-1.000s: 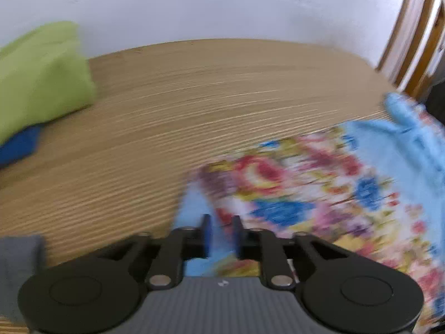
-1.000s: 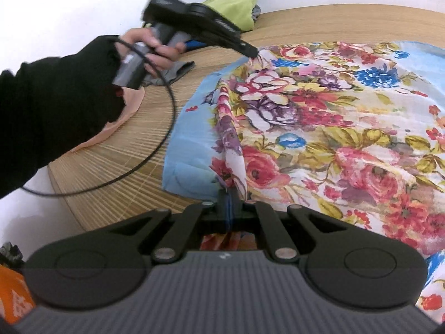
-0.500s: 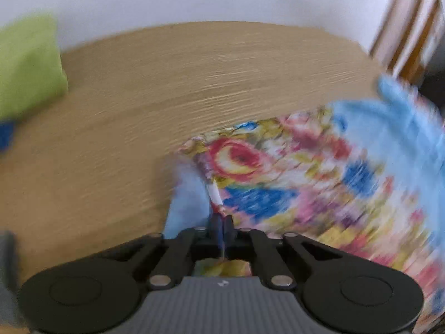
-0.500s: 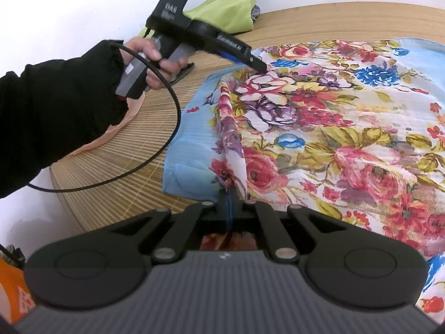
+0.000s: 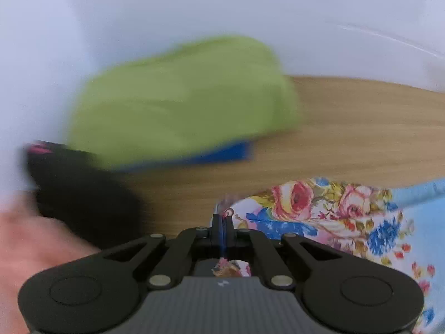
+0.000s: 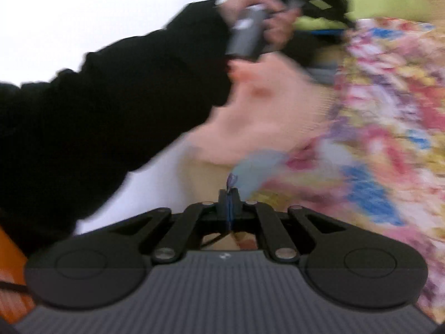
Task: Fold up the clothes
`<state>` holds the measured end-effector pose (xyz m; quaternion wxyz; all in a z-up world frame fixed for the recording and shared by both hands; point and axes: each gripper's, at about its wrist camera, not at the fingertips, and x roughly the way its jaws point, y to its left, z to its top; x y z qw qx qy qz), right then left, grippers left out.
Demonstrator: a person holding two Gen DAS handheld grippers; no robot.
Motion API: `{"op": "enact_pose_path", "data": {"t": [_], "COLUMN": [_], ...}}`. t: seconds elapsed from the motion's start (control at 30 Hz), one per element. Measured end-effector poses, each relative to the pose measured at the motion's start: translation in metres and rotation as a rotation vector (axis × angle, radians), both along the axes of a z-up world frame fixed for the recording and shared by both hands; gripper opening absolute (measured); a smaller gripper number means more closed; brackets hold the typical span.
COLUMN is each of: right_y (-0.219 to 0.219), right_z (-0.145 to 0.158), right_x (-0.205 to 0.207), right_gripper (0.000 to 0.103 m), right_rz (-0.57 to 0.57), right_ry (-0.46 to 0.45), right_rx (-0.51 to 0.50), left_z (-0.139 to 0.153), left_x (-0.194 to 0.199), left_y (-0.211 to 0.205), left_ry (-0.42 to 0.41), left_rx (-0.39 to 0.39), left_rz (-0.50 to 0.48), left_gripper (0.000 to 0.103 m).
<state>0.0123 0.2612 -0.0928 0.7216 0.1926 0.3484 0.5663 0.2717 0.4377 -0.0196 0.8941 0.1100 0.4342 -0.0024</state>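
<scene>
1. Closest to each camera, both pairs of fingers are pressed together on the edge of the floral garment (image 5: 328,217): the left gripper (image 5: 222,218) pinches one printed corner, and the right gripper (image 6: 228,193) pinches a light blue corner.
2. Just beyond the fingers, the garment spreads to the right on the wooden bench (image 5: 361,128), with the flower print up and a plain blue part at the side. It looks mostly flat and open, so I judge that the fold is only at its beginning; carrying the held edge across and the later folds are not done.
3. Further out, in the right wrist view, the left hand (image 6: 267,25) in a black sleeve (image 6: 125,97) grips its tool handle above the far edge of the garment. A pale pink cloth (image 6: 258,117) lies between the two grippers.
4. Farthest, a green garment (image 5: 183,97) rests on a blue one (image 5: 222,153) near the white wall. Both pictures are blurred, so small details are not clear.
</scene>
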Motion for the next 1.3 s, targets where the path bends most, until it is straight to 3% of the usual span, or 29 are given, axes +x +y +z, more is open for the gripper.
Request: {"op": "enact_pose_path", "data": {"t": [0.1,0.2,0.3,0.4,0.57,0.73,0.9,1.0,1.07,1.13,1.2,1.27,1.3], "right_y": [0.034,0.034,0.006,-0.046,-0.164,-0.298,-0.437,-0.511,-0.544,-0.571,-0.601,-0.648,-0.661], "right_z": [0.03,0.051,0.059,0.062,0.065,0.056,0.045,0.04,0.039,0.032,0.025,0.016,0.013], "right_x": [0.002,0.002,0.005,0.004,-0.015,-0.059,-0.106,-0.129,-0.139,-0.142,-0.138,-0.151,-0.153], "right_gripper": [0.004,0.004,0.004,0.004,0.004,0.004,0.004,0.004,0.004,0.004,0.004,0.006,0.006], "right_rz": [0.097,0.107,0.044,-0.087,-0.413,-0.81,-1.176,-1.299,-1.334,-1.359,-1.388,-1.402,-1.426], "right_ry": [-0.016,-0.022,-0.04,-0.053,-0.09,-0.112,-0.141,-0.156,-0.188,-0.167,-0.105,-0.065,-0.051], "right_rx": [0.132,0.233,0.274,0.29,0.301,0.281,0.239,0.194,0.08,0.038,0.049,0.006,-0.024], "left_z": [0.035,0.058,0.069,0.082,0.098,0.103,0.082,0.061,0.046,0.029,0.005,-0.022,-0.036], "left_x": [-0.006,-0.012,-0.014,-0.01,0.001,-0.006,-0.039,-0.068,-0.087,-0.11,-0.135,-0.155,-0.166], "left_y": [0.026,0.036,0.014,-0.032,-0.169,-0.352,-0.556,-0.671,-0.732,-0.787,-0.834,-0.867,-0.879], "left_ry": [-0.034,-0.047,-0.071,-0.102,-0.143,-0.173,-0.146,-0.081,-0.037,-0.005,0.035,0.094,0.12], "left_rx": [0.065,0.105,0.088,0.068,-0.01,-0.029,-0.031,-0.027,-0.047,-0.059,-0.04,-0.004,0.017], "left_rz": [0.079,0.122,0.076,-0.028,-0.254,-0.514,-0.725,-0.826,-0.872,-0.914,-0.961,-0.983,-0.984], "left_gripper": [0.0,0.0,0.0,0.0,0.0,0.0,0.0,0.0,0.0,0.001,0.009,0.031,0.036]}}
